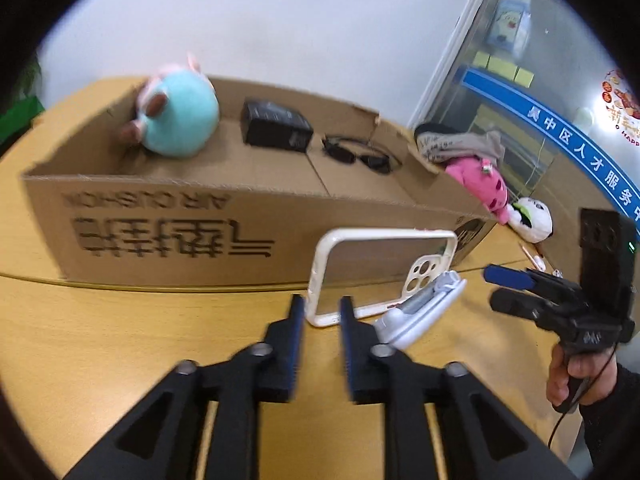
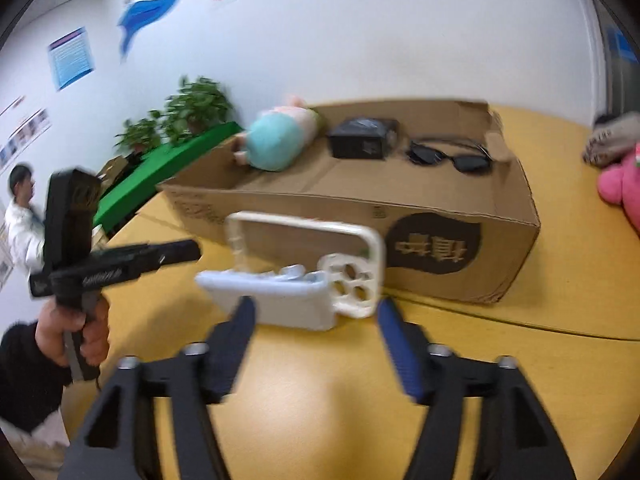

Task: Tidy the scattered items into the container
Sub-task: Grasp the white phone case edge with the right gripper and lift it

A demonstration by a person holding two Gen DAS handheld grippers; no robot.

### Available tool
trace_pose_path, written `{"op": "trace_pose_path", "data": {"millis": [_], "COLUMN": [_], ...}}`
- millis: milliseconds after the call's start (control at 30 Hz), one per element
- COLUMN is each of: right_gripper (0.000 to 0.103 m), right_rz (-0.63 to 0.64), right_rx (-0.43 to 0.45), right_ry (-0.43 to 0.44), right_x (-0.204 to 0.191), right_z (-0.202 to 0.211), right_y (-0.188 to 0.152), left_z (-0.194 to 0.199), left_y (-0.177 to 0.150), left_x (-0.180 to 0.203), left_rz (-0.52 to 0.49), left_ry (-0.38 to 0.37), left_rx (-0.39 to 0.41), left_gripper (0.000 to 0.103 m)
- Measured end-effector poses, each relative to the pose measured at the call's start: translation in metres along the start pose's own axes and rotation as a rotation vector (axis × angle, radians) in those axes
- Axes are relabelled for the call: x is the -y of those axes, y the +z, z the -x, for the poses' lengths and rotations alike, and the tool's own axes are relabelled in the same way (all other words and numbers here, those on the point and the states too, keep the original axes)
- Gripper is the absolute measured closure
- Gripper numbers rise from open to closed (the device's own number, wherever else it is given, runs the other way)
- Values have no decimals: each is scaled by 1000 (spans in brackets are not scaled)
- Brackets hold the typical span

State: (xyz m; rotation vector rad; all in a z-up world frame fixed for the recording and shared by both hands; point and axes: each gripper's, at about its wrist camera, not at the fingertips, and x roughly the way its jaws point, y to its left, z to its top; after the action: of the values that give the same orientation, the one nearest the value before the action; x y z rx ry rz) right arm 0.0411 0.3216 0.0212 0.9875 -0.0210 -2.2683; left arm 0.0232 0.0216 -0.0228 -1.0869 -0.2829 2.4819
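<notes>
Both grippers tilt downward over the yellow surface [image 1: 120, 320]. The left gripper [image 1: 322, 308] has narrow, empty fingers; the right gripper [image 2: 316, 312] spreads wide, empty. A phone case [image 1: 380, 272] leans before the cardboard box [image 1: 160, 232].

Matt corrugated-cardboard box [image 1: 168, 220], glossy wood-grain table [image 1: 120, 332] — fuzzy cloth plush [image 1: 180, 120]

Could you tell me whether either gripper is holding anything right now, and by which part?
Nothing is held: left gripper and right gripper are open near the phone case.
</notes>
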Motion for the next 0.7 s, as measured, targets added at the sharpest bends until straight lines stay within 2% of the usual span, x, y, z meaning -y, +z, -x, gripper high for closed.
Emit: {"op": "trace_pose_path", "data": {"millis": [33, 133, 200, 233, 267, 400, 467, 533, 600, 700], "right_gripper": [30, 31, 43, 62, 72, 77, 96, 96, 96, 96], "right_rz": [-23, -68, -79, -76, -65, -39, -21, 30, 134, 185], "right_rx": [-16, -29, -24, -32, -40, -29, 5, 62, 83, 66], "right_ry": [12, 44, 96, 107, 105, 102, 129, 158, 134, 100], "right_x": [8, 28, 33, 33, 31, 25, 21, 6, -19, -34], "right_z": [-7, -25, -32, -35, -38, -34, -25, -12, -4, -2], "right_y": [3, 9, 12, 13, 14, 11, 10, 11, 13, 13], "left_z": [-8, -22, -25, -27, -28, -18, -7, 7, 15, 12], "left_y": [2, 7, 10, 11, 13, 14, 16, 15, 14, 15], "left_x": [-2, -5, -7, -9, -10, -15, -8, 7, 18, 17], "left_rz": [9, 14, 16, 25, 28, 30, 2, -79, -134, -135], "left_ry": [8, -6, -42, -47, -36, -71, -89, -73, -68, -48], "left_rx": [-18, -27, -9, -6, -7, 23, 64, 111, 138, 119], "left_gripper": [64, 62, 66, 72, 75, 83, 92, 92, 92, 92]}}
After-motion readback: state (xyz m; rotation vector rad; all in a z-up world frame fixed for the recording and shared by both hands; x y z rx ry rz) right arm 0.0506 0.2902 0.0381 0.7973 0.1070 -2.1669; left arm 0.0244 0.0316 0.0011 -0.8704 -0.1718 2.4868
